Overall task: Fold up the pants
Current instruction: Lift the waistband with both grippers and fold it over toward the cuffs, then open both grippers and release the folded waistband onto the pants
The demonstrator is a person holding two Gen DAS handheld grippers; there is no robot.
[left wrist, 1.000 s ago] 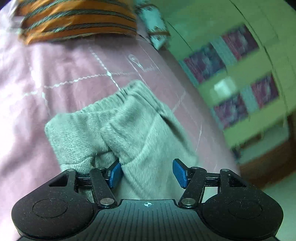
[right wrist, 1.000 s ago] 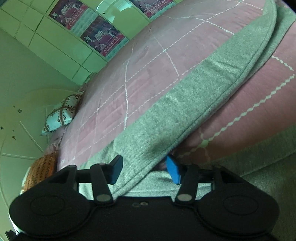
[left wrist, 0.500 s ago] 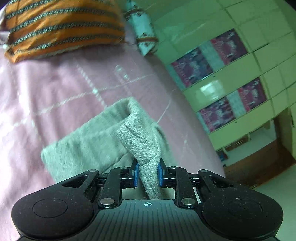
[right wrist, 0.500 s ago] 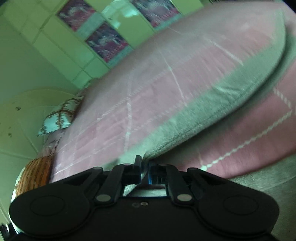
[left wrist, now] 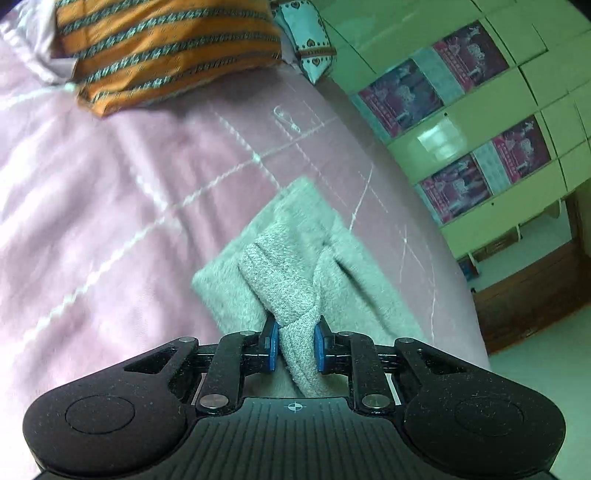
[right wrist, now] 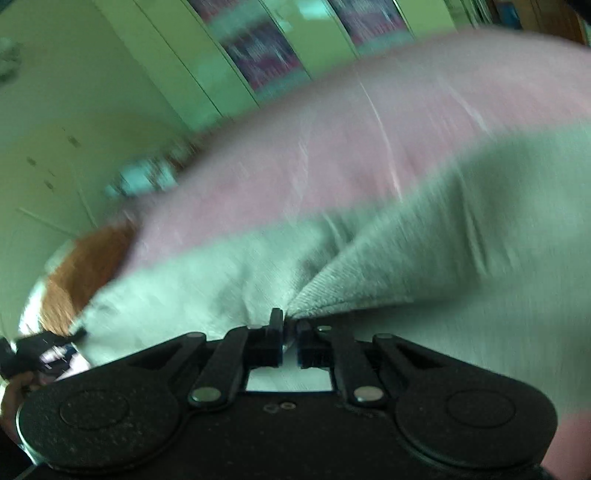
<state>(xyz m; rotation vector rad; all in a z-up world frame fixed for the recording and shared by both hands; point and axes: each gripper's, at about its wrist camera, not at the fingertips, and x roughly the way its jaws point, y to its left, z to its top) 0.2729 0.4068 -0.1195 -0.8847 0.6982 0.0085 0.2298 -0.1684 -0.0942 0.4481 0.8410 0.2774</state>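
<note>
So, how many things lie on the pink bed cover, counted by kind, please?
Grey pants: 1, pinched by both the left gripper and the right gripper
Orange striped cushion: 1
White patterned pillow: 1
Total: 3 things on the pink bed cover

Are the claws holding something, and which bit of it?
Both hold the grey pants: the left claw pinches a bunched edge, the right claw a thin edge.
</note>
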